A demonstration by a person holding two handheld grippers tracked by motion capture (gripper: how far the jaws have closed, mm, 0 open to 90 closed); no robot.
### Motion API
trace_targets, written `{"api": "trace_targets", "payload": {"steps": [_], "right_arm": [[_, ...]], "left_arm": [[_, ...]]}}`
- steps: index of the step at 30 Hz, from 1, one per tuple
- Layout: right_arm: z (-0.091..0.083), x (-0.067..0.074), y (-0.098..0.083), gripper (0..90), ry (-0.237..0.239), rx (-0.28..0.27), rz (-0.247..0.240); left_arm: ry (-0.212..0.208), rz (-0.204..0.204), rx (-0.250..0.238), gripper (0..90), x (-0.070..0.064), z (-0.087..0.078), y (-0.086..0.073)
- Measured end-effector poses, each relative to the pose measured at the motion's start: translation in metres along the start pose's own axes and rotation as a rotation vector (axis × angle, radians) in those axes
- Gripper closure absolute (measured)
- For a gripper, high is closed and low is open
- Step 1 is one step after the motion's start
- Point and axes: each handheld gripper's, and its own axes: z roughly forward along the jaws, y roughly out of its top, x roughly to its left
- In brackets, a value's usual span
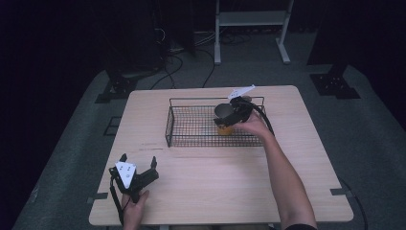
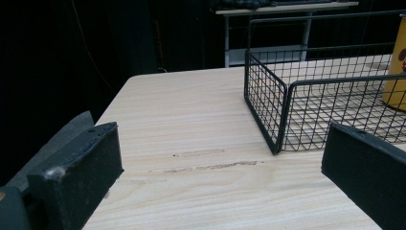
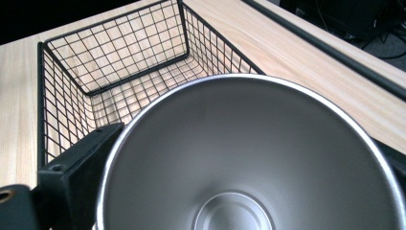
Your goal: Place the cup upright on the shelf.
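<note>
A yellow cup with a steel inside stands in the right part of a black wire basket at the middle of the table. My right gripper is shut on the cup from above. In the right gripper view the cup's steel bowl sits between the jaws, and one black finger presses its left rim. My left gripper rests open near the table's front left corner with nothing in it. The left gripper view looks between its open jaws at the basket's near corner and the cup behind the mesh.
The wooden table has faint scuff marks in front of the basket. Beyond the far edge, on the dark floor, are cables and a white metal stand.
</note>
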Motion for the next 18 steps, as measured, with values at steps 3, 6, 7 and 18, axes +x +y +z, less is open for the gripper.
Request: {"api": "trace_targets", "payload": {"steps": [3,6,7,18], "right_arm": [[-0.002,0.001,0.002,0.0,-0.002,-0.009,-0.003],[-0.005,0.001,0.002,0.0,-0.001,-0.015,-0.001],[-0.005,0.001,0.002,0.0,0.000,-0.016,0.003],[-0.014,0.001,0.008,0.0,-0.006,-0.063,0.015]], "left_arm": [[0.001,-0.002,0.001,0.0,0.000,0.000,0.000],[0.002,0.000,0.001,0.0,0.000,0.000,0.000],[0.001,0.000,0.001,0.0,0.000,0.000,0.000],[0.005,0.000,0.001,0.0,0.000,0.001,0.000]]}}
